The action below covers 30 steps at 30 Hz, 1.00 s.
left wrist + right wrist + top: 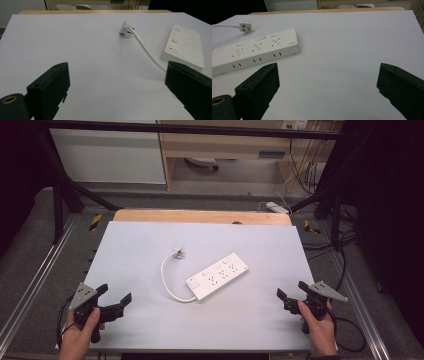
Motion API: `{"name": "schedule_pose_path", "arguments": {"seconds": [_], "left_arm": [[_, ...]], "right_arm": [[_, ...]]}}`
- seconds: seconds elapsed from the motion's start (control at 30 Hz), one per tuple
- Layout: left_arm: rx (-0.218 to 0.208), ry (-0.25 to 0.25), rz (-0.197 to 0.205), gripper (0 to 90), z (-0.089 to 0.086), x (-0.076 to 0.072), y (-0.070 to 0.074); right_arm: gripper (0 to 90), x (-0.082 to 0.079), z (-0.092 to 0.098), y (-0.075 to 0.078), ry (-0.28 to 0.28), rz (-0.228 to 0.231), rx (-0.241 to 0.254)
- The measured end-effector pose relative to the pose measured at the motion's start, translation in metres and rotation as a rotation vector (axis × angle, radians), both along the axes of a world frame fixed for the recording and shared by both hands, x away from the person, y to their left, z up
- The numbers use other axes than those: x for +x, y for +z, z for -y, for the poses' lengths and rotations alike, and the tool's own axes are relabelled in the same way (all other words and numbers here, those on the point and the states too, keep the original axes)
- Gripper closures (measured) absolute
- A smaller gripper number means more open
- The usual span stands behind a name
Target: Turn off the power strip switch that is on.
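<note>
At the left edge of the table (pixel 150 330), the left tool (pixel 116 296) hovers low over the near corner, its jaws spread wide with nothing between them. In the left gripper view only bare grey surface lies between the two black jaws, and the white cable (pixel 147 51) crosses just ahead of the right-hand one.

Moving rightward, that cable (pixel 166 280) curves in a loop from the near-left end of the power strip round to the plug (pixel 180 253), which lies loose on the table a little beyond the strip's left end, well apart from both tools. Whether its pins point up or sideways is hard to tell at this size; in the left gripper view the plug (pixel 126 28) seems to rest on its side.

The power strip (pixel 217 275) sits at the table's middle, flat, sockets up, angled so its far end points toward the back right. Its switch and red light show at the cable end in the left gripper view.

At the right, the right tool (pixel 290 295) is held above the near right edge, jaws likewise spread and empty, with the strip's long side (pixel 257 51) ahead and to its left.

This looks like the very start: nothing is gripped yet. The likely work is putting the plug into one of the strip's own sockets. The next move would call for the left tool to reach forward to the plug and pinch its body, while the right tool steadies the strip.
</note>
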<state>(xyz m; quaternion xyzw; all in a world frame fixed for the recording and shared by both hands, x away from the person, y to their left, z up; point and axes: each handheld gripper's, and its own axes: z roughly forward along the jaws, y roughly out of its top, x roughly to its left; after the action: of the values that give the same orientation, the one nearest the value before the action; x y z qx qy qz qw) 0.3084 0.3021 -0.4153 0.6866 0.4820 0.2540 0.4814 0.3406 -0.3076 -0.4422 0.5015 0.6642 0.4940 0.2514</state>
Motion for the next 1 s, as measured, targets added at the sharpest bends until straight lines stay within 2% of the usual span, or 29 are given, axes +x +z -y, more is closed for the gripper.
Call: {"name": "schedule_pose_path", "arguments": {"seconds": [0.2, 0.53, 1.0], "left_arm": [[0.006, -0.015, -0.003, 5.9, 0.0013, -0.0001, 0.0001], [0.013, -0.017, -0.005, 5.8, 0.0024, 0.0005, -0.0006], [0.02, -0.024, -0.003, 5.9, 0.0031, 0.0004, -0.0005]], "right_arm": [[5.0, 0.001, -0.0007, 0.0006, 0.001, 0.014, -0.028], [5.8, 0.0004, -0.0076, 0.0033, 0.03, -0.014, -0.068], [4.9, 0.0019, -0.0089, 0.0029, 0.04, -0.016, -0.067]]}}
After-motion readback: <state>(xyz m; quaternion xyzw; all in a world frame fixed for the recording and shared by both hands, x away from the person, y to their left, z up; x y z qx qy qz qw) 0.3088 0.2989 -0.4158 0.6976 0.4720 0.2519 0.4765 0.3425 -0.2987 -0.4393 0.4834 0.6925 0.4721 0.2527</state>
